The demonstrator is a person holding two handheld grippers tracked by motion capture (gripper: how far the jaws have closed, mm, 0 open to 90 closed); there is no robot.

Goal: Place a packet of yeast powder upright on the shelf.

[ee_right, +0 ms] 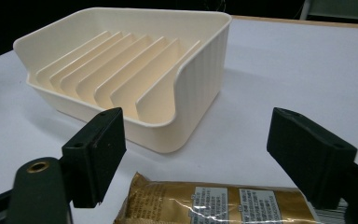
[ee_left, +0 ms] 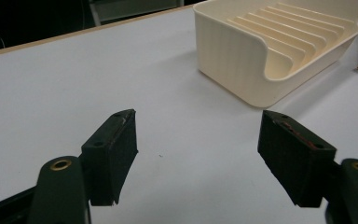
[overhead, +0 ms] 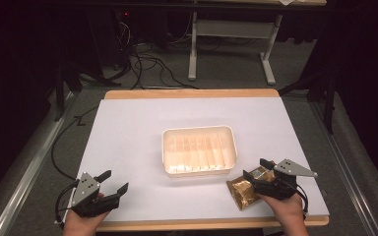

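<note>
A flat gold foil snack packet with white printed labels (overhead: 244, 191) lies on the white table top (overhead: 128, 137) at its near right corner, just in front of the cream plastic tray with upright divider ribs (overhead: 200, 150) that sits mid-table. The right gripper (overhead: 256, 169) hangs over the packet's right part with its jaws spread wide; in the right gripper view the packet (ee_right: 214, 205) lies low between the two black pads (ee_right: 98, 154), which stand clear of it on either side, so nothing is gripped yet. The left gripper (overhead: 115, 181) rests at the near left corner, well apart from the tray, its jaws also wide and empty over bare table.

The packet looks light and thin, with a slick, crinkly foil skin that will likely slide under the pads and buckle if squeezed in the middle. Its contents may be brittle, so a hard pinch across the body seems unwise. The safer hold is probably across the narrow width near one crimped end seam, where the foil is doubled and stiffer. Lying flat, it offers little edge, so one jaw may need to slip under the rim. The tray (ee_right: 135, 70) seems rigid and light, and could shift if nudged.
</note>
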